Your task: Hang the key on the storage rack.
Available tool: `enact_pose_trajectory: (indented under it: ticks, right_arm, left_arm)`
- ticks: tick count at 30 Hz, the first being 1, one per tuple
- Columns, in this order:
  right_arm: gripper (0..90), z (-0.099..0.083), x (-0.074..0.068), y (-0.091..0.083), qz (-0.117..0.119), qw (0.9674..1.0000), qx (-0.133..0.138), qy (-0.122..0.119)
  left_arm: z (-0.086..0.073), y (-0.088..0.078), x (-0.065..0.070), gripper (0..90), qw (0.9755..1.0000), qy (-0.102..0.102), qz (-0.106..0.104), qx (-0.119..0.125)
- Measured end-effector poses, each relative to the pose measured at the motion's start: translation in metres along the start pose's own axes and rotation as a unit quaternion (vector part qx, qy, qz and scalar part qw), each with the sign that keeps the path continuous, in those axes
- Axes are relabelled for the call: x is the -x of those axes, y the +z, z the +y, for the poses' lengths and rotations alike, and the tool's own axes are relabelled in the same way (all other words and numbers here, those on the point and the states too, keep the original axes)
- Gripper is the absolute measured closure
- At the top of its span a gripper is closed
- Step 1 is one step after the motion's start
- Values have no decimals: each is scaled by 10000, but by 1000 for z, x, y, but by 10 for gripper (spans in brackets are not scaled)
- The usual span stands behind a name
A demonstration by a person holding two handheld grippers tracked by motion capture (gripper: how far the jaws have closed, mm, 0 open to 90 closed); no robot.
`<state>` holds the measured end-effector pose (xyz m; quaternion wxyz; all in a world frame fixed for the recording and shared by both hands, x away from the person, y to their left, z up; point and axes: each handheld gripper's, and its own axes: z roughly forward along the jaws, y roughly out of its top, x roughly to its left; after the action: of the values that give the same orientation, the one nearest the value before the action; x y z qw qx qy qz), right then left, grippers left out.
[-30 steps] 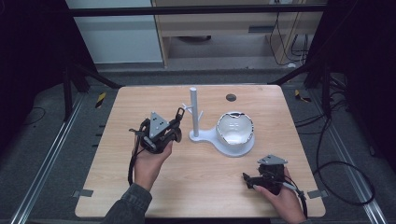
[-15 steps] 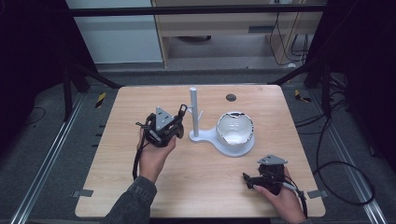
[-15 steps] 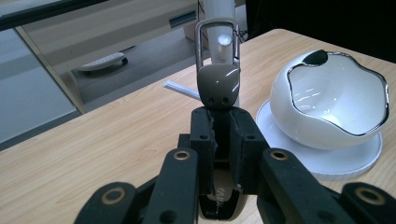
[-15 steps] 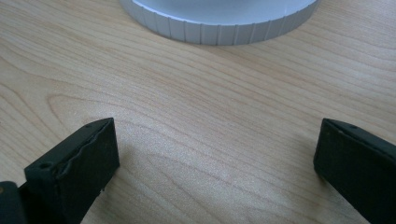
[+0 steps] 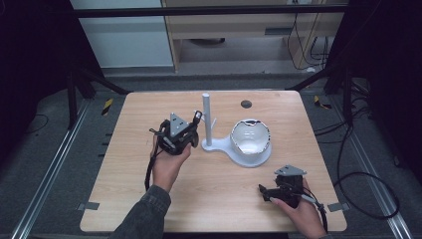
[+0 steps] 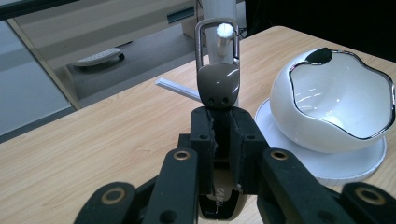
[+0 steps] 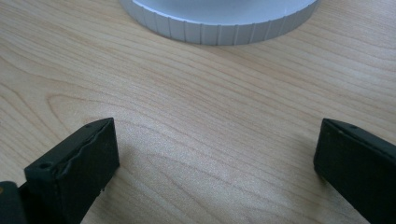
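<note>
Wooden counter (image 5: 149, 209): left tool (image 6: 223, 140) gripped a brown keyring clip (image 6: 218, 84), apparently to hook it onto the white peg stand (image 5: 206, 119); right tool (image 7: 215, 168) rested open.

The high view is dim, its surroundings nearly black, with only the pale wooden table (image 5: 219, 164) evenly lit. The glossy white bowl (image 6: 336, 112) carries soft highlights. Near black jaws blur slightly.
</note>
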<state>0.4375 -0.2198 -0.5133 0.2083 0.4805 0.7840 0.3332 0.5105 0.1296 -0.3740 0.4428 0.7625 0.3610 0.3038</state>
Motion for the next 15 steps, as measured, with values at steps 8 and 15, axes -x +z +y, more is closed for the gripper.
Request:
enact_pose_trajectory:
  ticks: [8, 15]
  right_arm:
    - [4, 0, 0, 0, -1, 10000, 0, -1]
    - [4, 0, 0, 0, 2, 10000, -2, 16]
  left_arm:
    - [0, 7, 2, 805, 10000, 39, 17, 18]
    - [-1, 13, 7, 804, 10000, 29, 3, -43]
